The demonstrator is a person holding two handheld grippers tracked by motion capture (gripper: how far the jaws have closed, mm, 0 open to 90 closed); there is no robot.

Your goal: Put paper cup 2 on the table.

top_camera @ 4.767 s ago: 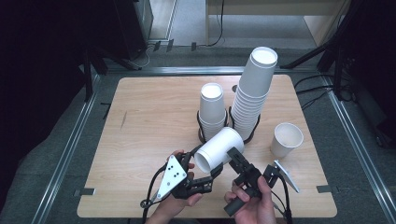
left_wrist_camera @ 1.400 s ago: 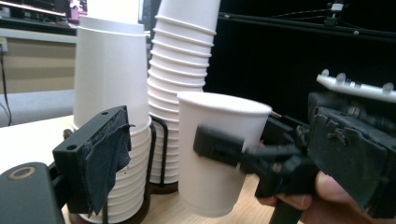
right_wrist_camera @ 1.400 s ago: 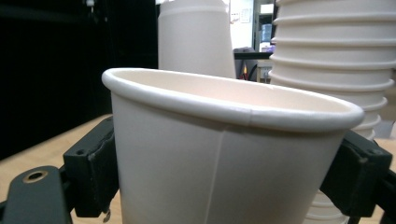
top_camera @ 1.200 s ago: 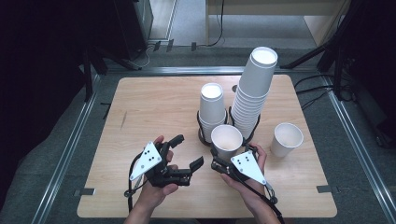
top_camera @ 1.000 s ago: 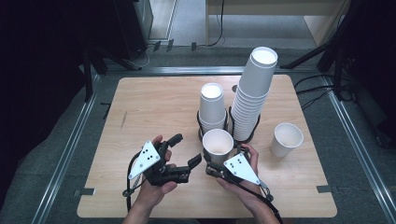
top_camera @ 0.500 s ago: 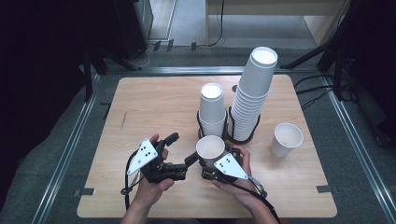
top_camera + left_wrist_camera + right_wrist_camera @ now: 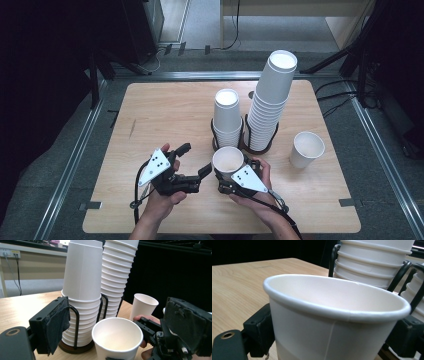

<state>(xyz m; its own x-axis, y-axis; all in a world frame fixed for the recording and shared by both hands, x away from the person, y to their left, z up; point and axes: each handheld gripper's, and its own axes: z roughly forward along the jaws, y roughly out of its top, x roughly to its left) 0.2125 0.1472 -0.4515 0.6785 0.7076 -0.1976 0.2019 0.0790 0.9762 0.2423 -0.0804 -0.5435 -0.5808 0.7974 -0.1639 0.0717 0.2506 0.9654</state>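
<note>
An upright white paper cup point(image 7: 228, 160) is near the table's front, with my right gripper point(image 7: 226, 173) shut on its lower wall. In the right gripper view the cup point(image 7: 332, 322) sits between both black jaws, which touch its sides; these jaws have just been opening a little. My left gripper point(image 7: 194, 159) points at the cup from the left and is open with nothing between its pads. Its jaws have just been opening. In the left gripper view the cup point(image 7: 117, 338) stands just ahead of the left gripper point(image 7: 120, 315).
Behind the held cup two black wire holders carry upside-down cups: a short stack point(image 7: 227, 117) and a tall stack point(image 7: 270, 100). A single upright cup point(image 7: 306, 149) stands at the right. The wooden table point(image 7: 150, 115) has bare room at the left.
The right gripper has brought the cup left and toward the person, away from the holders. The left gripper's jaws have spread wider while the hand stayed put.
</note>
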